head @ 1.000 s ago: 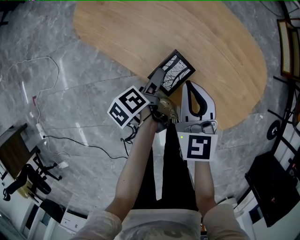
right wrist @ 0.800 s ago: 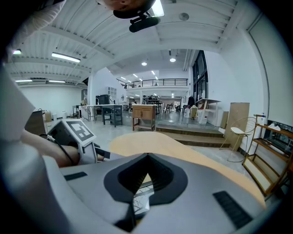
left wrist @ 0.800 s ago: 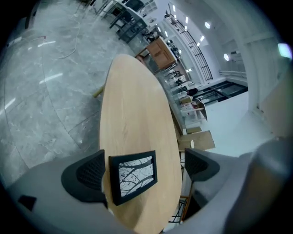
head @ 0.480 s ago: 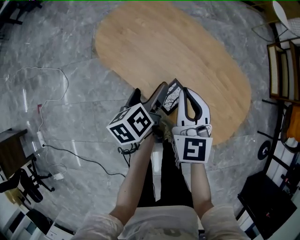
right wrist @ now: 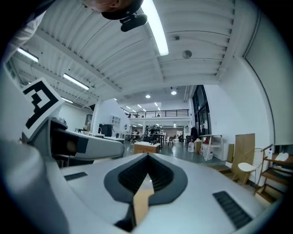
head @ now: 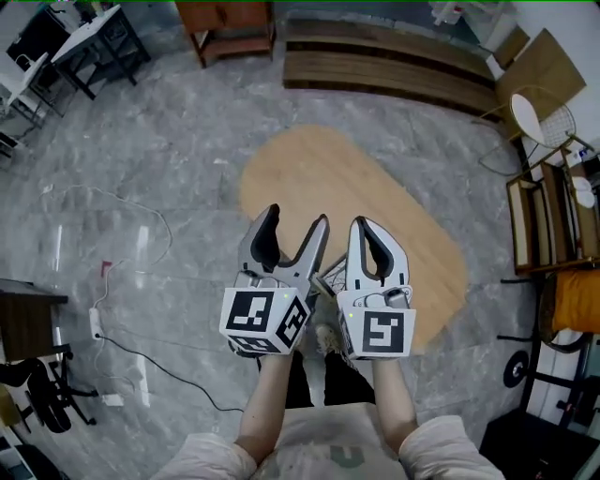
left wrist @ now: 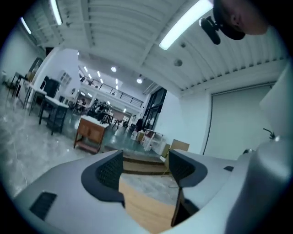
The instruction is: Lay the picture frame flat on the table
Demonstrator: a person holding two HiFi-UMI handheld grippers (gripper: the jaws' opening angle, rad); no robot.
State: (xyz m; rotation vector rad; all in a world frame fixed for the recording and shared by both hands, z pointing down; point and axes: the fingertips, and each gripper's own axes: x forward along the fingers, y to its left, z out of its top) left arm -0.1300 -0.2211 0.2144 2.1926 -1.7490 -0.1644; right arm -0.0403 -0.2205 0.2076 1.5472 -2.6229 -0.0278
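Note:
Both grippers are held high over the oval wooden table, close to the head camera. My left gripper has its jaws apart and closing, with nothing between them; in the left gripper view only the tabletop shows past the left gripper. My right gripper is shut with its tips touching, and nothing is held. In its own view the right gripper leaves a thin slit of wood. The picture frame is hidden below the grippers; I cannot pick it out for sure.
A low wooden bench and a brown desk stand beyond the table. Black desks sit at the far left. Shelves and a chair crowd the right side. Cables trail on the marble floor at the left.
Both grippers have risen from the table's near edge towards the head camera. The picture frame, seen by the left jaws before, is now hidden behind them.

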